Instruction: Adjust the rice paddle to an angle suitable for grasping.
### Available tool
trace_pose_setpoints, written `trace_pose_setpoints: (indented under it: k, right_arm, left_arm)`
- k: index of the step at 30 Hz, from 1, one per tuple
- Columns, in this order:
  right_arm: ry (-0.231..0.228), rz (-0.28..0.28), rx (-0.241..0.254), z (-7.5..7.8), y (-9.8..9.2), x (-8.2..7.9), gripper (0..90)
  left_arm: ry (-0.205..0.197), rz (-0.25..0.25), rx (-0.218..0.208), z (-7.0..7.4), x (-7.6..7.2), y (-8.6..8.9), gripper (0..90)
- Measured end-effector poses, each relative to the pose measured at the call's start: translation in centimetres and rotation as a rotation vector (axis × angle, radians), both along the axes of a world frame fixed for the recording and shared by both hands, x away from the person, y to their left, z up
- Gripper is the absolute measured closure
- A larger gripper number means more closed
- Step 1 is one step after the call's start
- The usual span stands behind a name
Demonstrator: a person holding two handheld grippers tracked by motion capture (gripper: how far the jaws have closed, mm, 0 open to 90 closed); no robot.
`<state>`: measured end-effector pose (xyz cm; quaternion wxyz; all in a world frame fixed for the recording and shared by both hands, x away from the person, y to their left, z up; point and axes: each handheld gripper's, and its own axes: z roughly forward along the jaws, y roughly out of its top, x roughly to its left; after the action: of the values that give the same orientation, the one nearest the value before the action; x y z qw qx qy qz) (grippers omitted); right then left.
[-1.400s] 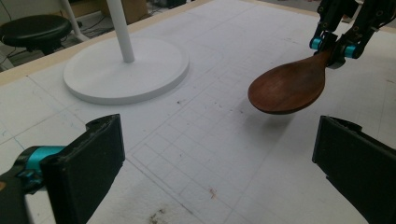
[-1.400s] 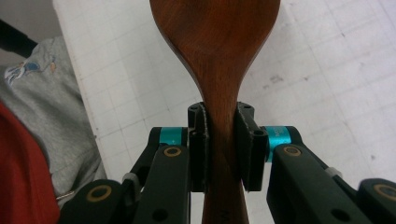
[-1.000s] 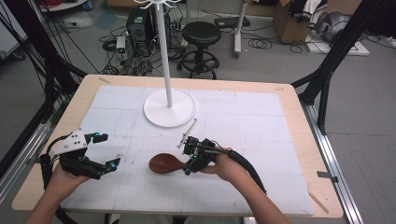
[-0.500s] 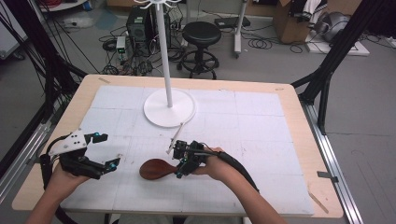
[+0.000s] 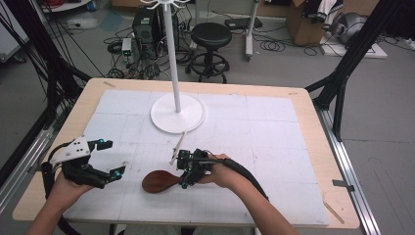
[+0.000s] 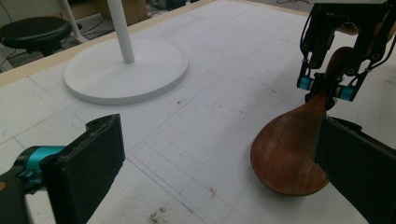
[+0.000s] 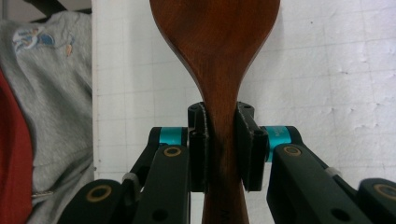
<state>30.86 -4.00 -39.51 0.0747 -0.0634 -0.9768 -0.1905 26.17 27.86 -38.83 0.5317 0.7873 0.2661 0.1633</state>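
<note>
Pinching wooden spoon (image 5: 161, 180) at neck, right gripper (image 5: 187, 172) is holding it near worktop (image 5: 274, 122) front edge. Spoon is looking stiff, light, smooth; neck grip is suiting. Left gripper (image 5: 111, 159) is staying spread, empty.

A mat (image 5: 274, 142) covered most of the counter (image 5: 313, 110), leaving its edges bare. The stand (image 5: 177, 113) stood on the mat toward the far edge, left of the middle. A spoon (image 5: 159, 181) lay on the mat nearer the near edge, directly before the stand, its bowl pointing to the left edge and its handle between the jaws of the right gripper (image 5: 185, 175). The left gripper (image 5: 110, 159) sat by the near left corner, left of the spoon and apart from it.
</note>
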Motion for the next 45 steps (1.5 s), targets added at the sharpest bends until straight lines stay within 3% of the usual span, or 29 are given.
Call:
trace_pose_setpoints:
  k: [18, 29, 39, 45]
  right_arm:
    - [-0.007, 0.035, -0.027, -0.7, 0.9, 0.5, 77.4]
    - [-0.052, 0.112, -0.05, -0.8, 1.7, 0.7, 77.3]
    - [-0.064, 0.112, -0.071, -1.2, 1.8, 0.8, 76.1]
    - [-0.091, 0.1, -0.078, -1.2, 1.8, 0.8, 70.7]
  left_arm:
    - [0.0, 0.0, 0.002, 0.0, 0.1, 0.0, 3.0]
    - [0.003, -0.002, 0.007, 0.0, 0.0, 0.0, 2.9]
    - [0.003, -0.005, 0.007, 0.0, 0.0, 0.0, 2.9]
    - [0.003, -0.005, 0.007, 0.0, 0.0, 0.0, 3.0]
